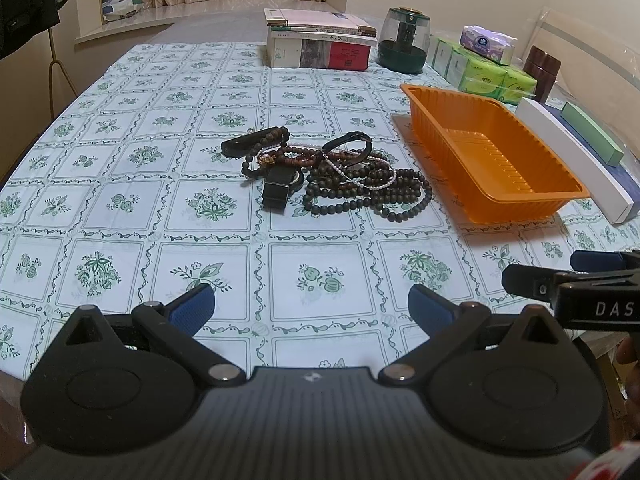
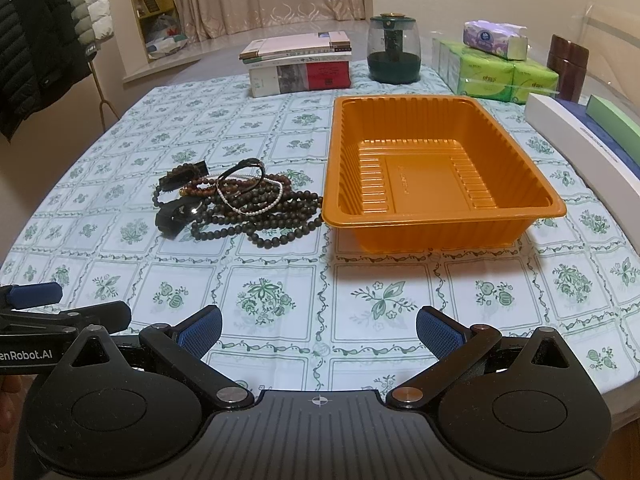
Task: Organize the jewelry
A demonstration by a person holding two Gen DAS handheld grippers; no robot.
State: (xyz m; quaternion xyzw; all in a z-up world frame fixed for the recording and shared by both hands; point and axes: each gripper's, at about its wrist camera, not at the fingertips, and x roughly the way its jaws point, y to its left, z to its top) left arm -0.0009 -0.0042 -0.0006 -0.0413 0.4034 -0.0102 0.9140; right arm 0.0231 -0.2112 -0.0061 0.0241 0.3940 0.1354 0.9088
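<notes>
We hold both grippers low over the near edge of the table [image 2: 280, 264], which is covered by a cloth printed with green flowers. Our left gripper [image 1: 311, 310] has its jaws spread wide with nothing between the blue pads [image 1: 192, 308]. Our right gripper [image 2: 319, 326] is spread just as wide and also holds nothing.

The jewelry pile [image 2: 236, 204] lies near the middle of the table: long strands of dark beads [image 1: 360, 196] tangled with a thin string of white pearls [image 2: 256, 208], a reddish-brown bead bracelet [image 1: 296, 158], a black cord loop [image 1: 352, 142] and a black watch strap [image 1: 276, 190]. Just beside the pile, toward the right edge, stands an orange tray [image 2: 532, 208], empty inside; the nearest beads lie very close to its left wall, though we cannot tell whether they touch.

Along the far edge sit a stack of books [image 2: 300, 64], a dark green jar [image 2: 394, 50] and packs of tissues [image 2: 496, 68]. A brown canister [image 2: 566, 66] and flat boxes [image 2: 576, 136] line the right edge.
</notes>
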